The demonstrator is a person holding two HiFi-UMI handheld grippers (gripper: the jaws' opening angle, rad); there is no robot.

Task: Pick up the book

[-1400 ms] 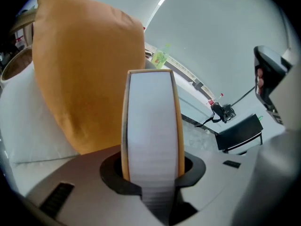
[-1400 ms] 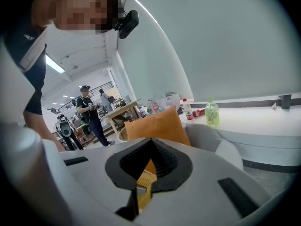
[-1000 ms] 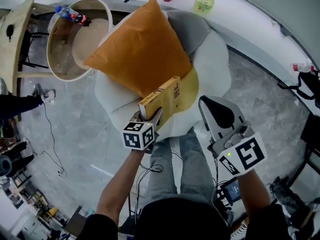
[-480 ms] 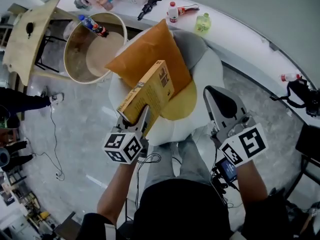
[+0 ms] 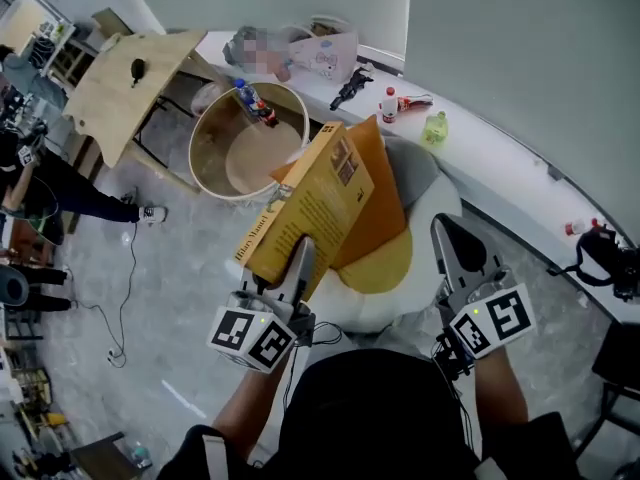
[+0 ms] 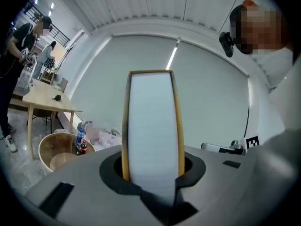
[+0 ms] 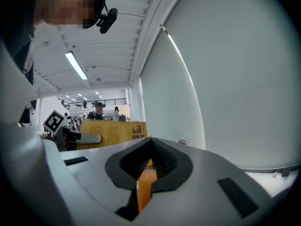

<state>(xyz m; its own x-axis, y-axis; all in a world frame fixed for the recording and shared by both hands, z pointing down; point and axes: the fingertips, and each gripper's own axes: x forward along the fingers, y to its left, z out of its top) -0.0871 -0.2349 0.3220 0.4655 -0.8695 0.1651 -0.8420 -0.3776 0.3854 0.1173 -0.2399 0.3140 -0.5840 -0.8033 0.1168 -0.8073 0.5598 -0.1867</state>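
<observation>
The wooden tub (image 5: 212, 146) sits at ten o'clock from the left gripper (image 5: 302, 256), whose jaws are clamped on the lower edge of the book (image 5: 312, 200). A second ago the book was only just tilted up off the yellow cushion (image 5: 385, 266). Now it is lifted clear and slants toward one o'clock, its top corner overlapping the tub's rim and its cover hiding much of the orange pillow (image 5: 385, 193). At three o'clock, the right gripper (image 5: 447, 236) has also come up, jaws together on nothing.

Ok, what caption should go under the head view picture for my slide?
Left hand-held gripper holds up a yellow paperback book over an orange fabric cushion; right hand-held gripper holds nothing.
</observation>
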